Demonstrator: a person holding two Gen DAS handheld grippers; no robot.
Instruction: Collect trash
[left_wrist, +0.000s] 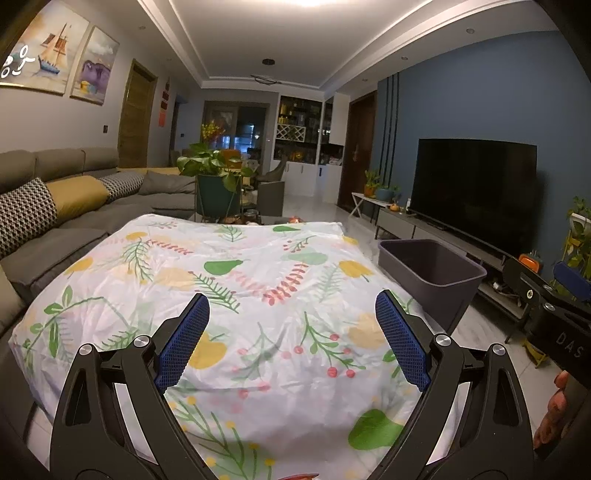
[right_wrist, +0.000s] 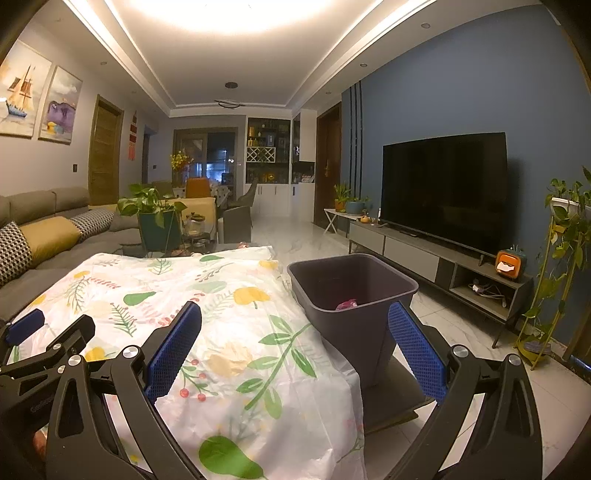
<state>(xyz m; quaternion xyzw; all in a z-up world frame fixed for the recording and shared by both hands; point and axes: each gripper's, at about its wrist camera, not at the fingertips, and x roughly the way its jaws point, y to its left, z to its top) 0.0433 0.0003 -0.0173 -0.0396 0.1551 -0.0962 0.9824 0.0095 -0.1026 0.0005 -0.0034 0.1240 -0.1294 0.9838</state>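
I log, by size: counter (left_wrist: 229, 288) under a floral cloth, filling my centre view. Grey bin (right_wrist: 354, 295), at 2 o'clock off the counter's far right corner, standing upright on the floor. My left hand-held gripper (left_wrist: 291, 339) and right hand-held gripper (right_wrist: 295, 347), both with blue pads spread wide, gripping nothing, above the cloth. Pink crumpled trash (right_wrist: 347, 304), inside the bin.

We stood in a home's living room: a grey sectional sofa (left_wrist: 74, 206) with cushions ran along one wall under framed paintings (left_wrist: 55, 55), a large television (right_wrist: 443, 188) sat on a low console (right_wrist: 436, 266), and what looked like a dining area lay beyond potted plants (right_wrist: 155, 206).
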